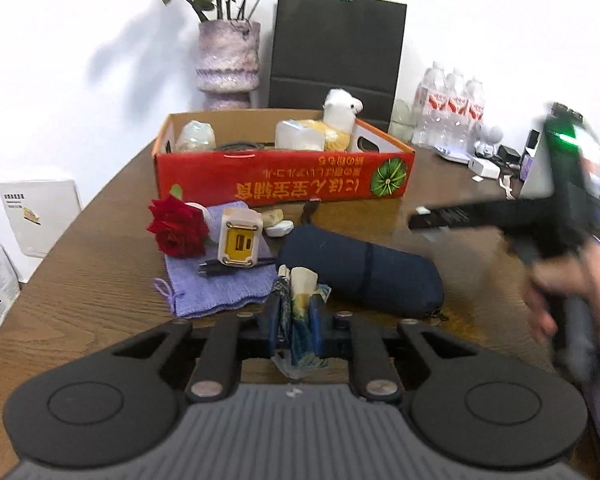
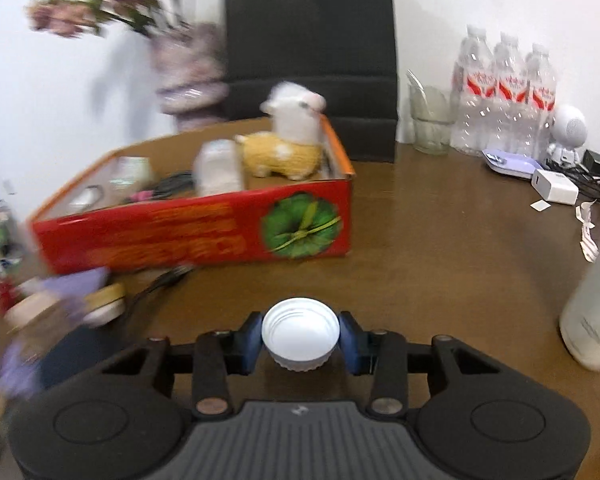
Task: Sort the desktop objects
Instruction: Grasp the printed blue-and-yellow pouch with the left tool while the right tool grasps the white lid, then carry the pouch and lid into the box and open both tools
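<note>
Between right gripper [image 2: 300, 338] pads: cap [image 2: 300, 330], opening up

Each gripper, left gripper [image 1: 296, 316] and right gripper [image 2: 300, 340], is built from black linkage arms with silver pivot screws, blue finger pads [image 2: 252, 340] and a ribbed grey body.

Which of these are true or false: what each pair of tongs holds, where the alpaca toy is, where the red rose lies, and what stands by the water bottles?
1. The left tongs grip a small wrapped packet. True.
2. The right tongs are empty. False: a white cap sits between the pads.
3. The alpaca toy is in the red box. True.
4. The red rose lies in the box. False: it lies on the table, in front of the box.
5. A glass stands beside the water bottles. True.
</note>
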Demonstrator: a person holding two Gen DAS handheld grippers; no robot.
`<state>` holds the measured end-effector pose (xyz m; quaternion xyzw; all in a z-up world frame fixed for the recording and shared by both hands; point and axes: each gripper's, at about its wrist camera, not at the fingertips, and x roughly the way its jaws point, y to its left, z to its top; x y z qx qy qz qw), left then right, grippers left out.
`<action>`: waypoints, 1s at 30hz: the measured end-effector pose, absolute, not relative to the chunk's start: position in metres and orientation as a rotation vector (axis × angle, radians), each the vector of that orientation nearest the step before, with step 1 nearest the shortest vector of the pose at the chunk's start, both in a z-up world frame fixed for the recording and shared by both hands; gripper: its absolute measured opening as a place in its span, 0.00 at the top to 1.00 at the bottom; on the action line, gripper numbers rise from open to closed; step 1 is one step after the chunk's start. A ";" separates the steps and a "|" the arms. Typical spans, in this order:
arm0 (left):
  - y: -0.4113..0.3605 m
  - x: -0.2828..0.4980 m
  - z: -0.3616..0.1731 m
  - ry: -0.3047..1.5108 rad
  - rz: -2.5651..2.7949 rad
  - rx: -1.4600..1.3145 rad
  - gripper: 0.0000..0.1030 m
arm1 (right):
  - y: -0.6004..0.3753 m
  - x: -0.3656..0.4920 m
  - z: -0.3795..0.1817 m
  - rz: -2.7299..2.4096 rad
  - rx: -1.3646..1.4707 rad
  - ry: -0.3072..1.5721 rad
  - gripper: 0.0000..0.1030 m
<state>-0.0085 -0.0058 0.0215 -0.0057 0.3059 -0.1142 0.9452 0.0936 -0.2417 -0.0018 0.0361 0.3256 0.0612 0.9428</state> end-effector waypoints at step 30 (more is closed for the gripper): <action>-0.012 0.154 0.137 0.506 -0.217 -0.062 0.84 | -0.237 0.121 0.111 0.289 0.056 0.504 0.62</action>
